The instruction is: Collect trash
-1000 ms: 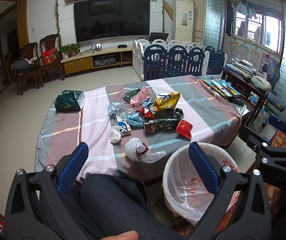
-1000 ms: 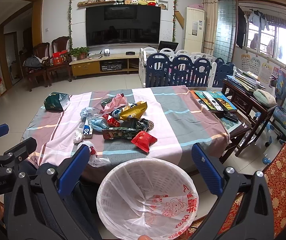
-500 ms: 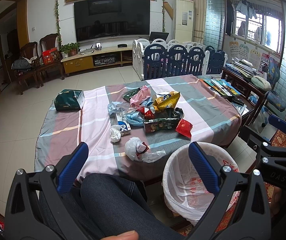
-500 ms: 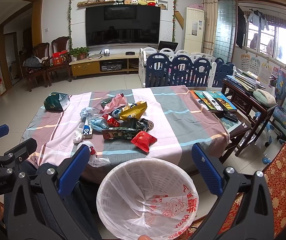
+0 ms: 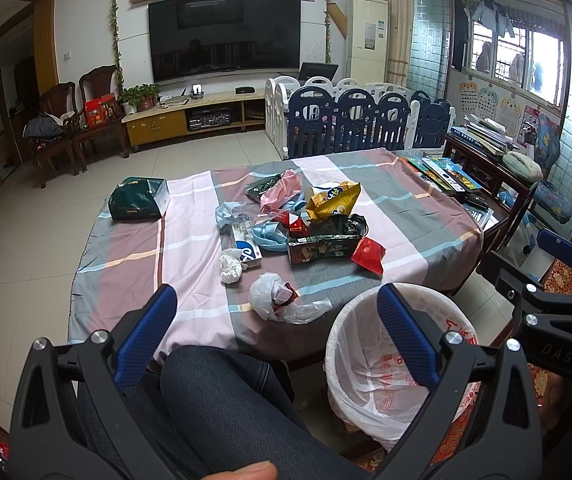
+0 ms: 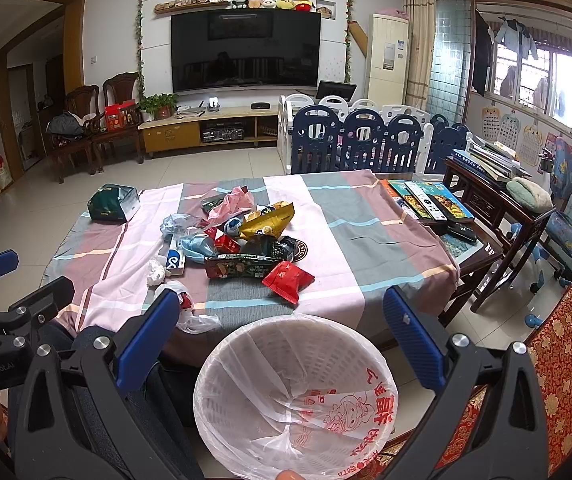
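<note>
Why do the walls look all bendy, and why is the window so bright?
Left wrist view: the fisheye lens bows the walls and darkens the corners, and daylight washes out the window. Right wrist view: same bending; the window glares white, the TV mirrors the room, and the table trash stays sharp.

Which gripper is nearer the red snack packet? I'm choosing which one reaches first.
Right, likely. The red snack packet lies straight ahead of the right gripper; from the left gripper it sits ahead and off to the right.
</note>
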Tool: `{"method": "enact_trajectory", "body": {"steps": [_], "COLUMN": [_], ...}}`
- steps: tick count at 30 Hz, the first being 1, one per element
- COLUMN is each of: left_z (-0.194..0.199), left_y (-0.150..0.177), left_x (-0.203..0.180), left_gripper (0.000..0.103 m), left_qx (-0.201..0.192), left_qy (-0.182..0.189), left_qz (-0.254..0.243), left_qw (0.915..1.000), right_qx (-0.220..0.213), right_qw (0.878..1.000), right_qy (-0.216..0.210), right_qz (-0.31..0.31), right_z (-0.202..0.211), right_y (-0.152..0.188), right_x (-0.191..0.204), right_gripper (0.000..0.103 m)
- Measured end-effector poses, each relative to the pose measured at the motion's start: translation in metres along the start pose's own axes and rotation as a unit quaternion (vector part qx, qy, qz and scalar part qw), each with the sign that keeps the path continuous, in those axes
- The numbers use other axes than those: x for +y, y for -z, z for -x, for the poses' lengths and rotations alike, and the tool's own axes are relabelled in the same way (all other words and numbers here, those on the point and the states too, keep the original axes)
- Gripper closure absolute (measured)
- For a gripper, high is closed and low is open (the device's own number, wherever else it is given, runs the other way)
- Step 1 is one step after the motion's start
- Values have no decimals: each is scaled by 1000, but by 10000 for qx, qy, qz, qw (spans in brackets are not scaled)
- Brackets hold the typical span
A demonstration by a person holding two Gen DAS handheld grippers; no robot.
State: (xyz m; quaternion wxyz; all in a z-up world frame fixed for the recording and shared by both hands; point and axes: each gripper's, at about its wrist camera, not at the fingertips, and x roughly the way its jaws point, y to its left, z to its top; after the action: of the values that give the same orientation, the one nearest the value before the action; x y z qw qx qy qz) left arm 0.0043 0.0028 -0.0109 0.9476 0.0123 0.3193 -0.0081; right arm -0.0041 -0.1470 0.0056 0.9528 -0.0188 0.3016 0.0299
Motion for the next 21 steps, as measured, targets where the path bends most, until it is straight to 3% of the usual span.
{"method": "enact_trajectory", "body": {"steps": [21], "left_z": [4], "left_y": [3], "left_x": [-3], "left_gripper": [3], "left_qx": [-23], "left_qy": [-4], "left_qz": [24], "left_qw": [10000], "right_qx": [-51], "right_qw": [10000], "right_qy": [8], "right_qz": [3], "right_z": [4], "right_y": [3], "right_x": [-5], "right_gripper": [3]}}
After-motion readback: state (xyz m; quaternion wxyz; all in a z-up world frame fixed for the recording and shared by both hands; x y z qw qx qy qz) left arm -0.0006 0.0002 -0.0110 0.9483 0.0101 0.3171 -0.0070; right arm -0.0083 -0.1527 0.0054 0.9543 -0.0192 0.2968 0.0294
